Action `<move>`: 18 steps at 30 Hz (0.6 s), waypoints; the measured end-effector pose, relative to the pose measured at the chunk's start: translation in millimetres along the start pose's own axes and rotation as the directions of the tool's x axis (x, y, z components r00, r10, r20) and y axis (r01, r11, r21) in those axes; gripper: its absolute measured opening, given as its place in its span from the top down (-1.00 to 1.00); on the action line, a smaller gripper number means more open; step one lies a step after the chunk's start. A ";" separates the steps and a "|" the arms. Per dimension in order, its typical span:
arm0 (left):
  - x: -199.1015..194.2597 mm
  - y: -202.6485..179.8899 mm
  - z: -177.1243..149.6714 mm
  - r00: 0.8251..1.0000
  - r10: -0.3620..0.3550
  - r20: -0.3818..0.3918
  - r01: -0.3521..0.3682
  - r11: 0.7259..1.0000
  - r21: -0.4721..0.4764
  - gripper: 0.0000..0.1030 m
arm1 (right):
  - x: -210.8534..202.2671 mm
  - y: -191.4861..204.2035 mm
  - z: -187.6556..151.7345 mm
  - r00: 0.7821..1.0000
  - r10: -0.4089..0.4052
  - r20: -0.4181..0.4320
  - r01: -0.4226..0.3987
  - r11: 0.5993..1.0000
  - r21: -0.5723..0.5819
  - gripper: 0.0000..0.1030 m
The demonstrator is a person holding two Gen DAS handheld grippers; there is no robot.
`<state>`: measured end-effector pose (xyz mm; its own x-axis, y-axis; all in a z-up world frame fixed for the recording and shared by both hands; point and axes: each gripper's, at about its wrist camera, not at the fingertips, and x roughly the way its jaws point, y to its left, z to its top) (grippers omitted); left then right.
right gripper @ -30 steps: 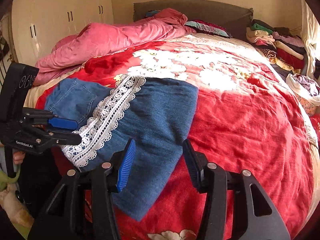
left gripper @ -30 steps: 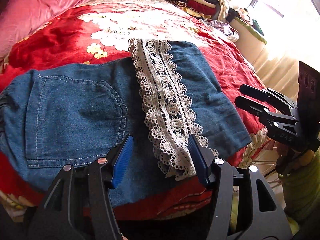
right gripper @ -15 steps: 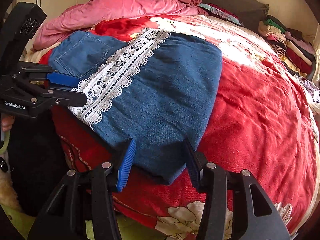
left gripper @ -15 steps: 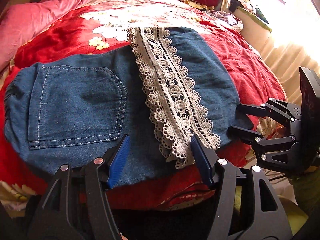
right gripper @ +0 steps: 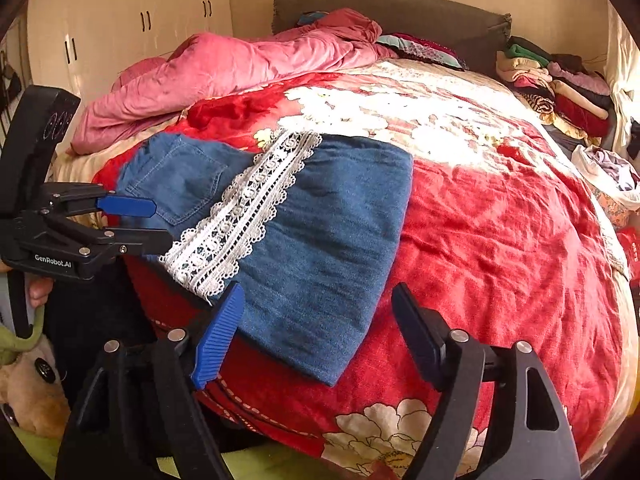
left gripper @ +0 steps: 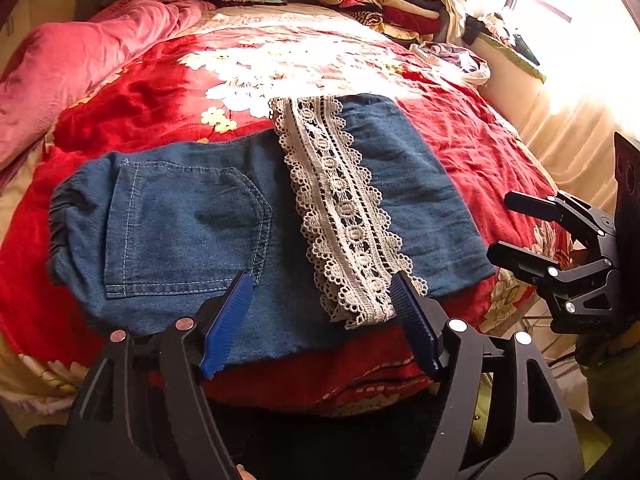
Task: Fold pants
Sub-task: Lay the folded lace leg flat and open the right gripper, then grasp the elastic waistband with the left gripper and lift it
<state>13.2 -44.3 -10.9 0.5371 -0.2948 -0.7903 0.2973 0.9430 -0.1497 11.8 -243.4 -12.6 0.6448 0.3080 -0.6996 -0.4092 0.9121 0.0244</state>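
Blue denim pants (left gripper: 248,220) lie folded on the red flowered bedspread (left gripper: 132,108) near its front edge, with a white lace band (left gripper: 340,216) running across them and a back pocket (left gripper: 180,224) facing up. My left gripper (left gripper: 322,292) hovers just in front of the pants' near edge. Its jaws are opening and nothing is pinched between them. The right gripper (right gripper: 318,300) is at the pants' (right gripper: 320,220) right corner, jaws opening wide, with no cloth gripped. Each gripper shows in the other's view: the right gripper (left gripper: 500,224) and the left gripper (right gripper: 160,222).
A pink duvet (right gripper: 224,68) is bunched at the far left of the bed. A stack of folded clothes (right gripper: 560,84) sits at the far right corner, a bag of laundry (left gripper: 456,60) beside it. Wardrobe doors (right gripper: 120,32) stand behind. A plush toy (right gripper: 28,388) lies low left.
The right gripper's jaws have spread much wider and the left's a little. Both grippers have drawn back from the pants, so more of the bed shows. The pants lie still.
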 end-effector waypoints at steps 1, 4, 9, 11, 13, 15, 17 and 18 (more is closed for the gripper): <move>-2.3 0.0 0.0 1.000 0.003 0.006 -0.003 1.000 -0.001 -0.31 | -2.8 -0.3 1.7 1.000 -0.006 0.011 0.006 1.000 0.007 -0.66; -8.1 1.2 1.4 1.000 0.011 0.020 -0.011 1.000 -0.004 -0.43 | -9.7 -1.2 6.9 0.999 -0.001 0.034 0.001 1.000 0.020 -0.68; -17.0 6.3 2.9 0.999 0.025 0.046 -0.025 1.000 -0.019 -0.57 | -16.8 1.2 15.8 0.998 -0.007 0.057 0.006 1.000 0.020 -0.82; -20.2 9.1 2.8 0.998 0.030 0.054 -0.029 0.999 -0.026 -0.63 | -19.3 4.3 18.9 0.998 -0.014 0.068 0.013 1.000 0.015 -0.83; -23.2 11.8 2.7 0.998 0.035 0.061 -0.033 0.999 -0.033 -0.68 | -20.7 7.2 23.6 0.997 -0.012 0.076 0.011 1.000 0.014 -0.84; -26.6 15.2 2.3 0.997 0.041 0.069 -0.039 0.998 -0.041 -0.73 | -21.7 10.5 28.9 0.996 -0.005 0.085 0.004 1.000 0.010 -0.84; -30.7 19.5 1.7 0.995 0.055 0.082 -0.051 0.997 -0.051 -0.76 | -21.5 14.0 34.2 0.996 -0.007 0.089 0.007 1.000 0.003 -0.84; -33.3 21.9 1.3 0.993 0.072 0.091 -0.067 0.996 -0.054 -0.77 | -21.0 16.0 36.8 0.996 -0.006 0.091 0.006 1.000 -0.002 -0.84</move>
<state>2.9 -14.0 12.9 0.6266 -0.2391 -0.7417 0.2172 0.9676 -0.1285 15.5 -225.3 28.8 0.7031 0.3261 -0.6319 -0.4065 0.9134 0.0191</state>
